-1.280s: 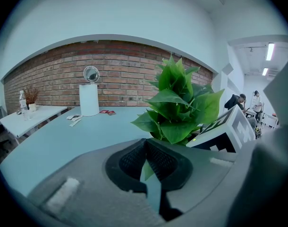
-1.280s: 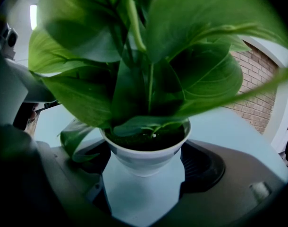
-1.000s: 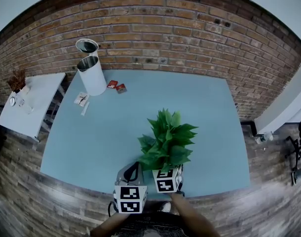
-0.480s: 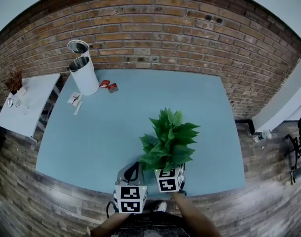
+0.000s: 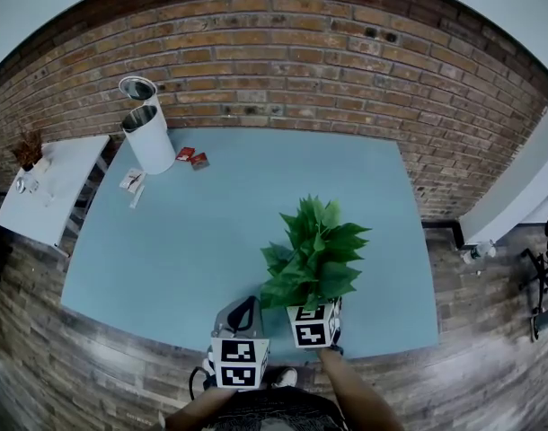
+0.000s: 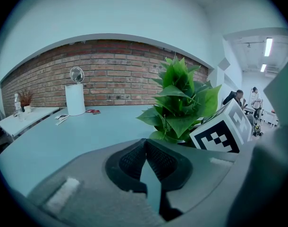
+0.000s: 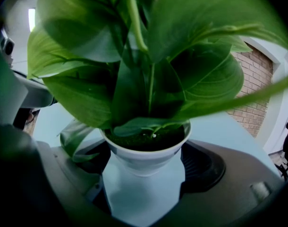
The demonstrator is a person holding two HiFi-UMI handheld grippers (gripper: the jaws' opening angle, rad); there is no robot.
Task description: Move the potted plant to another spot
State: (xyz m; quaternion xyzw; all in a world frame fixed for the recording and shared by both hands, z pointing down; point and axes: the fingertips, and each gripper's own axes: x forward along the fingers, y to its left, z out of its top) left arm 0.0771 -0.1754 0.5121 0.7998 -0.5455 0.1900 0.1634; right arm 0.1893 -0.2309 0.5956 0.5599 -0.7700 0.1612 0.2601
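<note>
Btwn right gripper jaws, snug: potted plant

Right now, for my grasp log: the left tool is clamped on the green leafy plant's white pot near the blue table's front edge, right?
No: the right tool holds the green leafy plant's white pot, as the right gripper view shows. The left tool is shut, empty.

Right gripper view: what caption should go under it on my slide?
The right gripper grips a leafy potted plant by its white pot, blue table behind.
</note>
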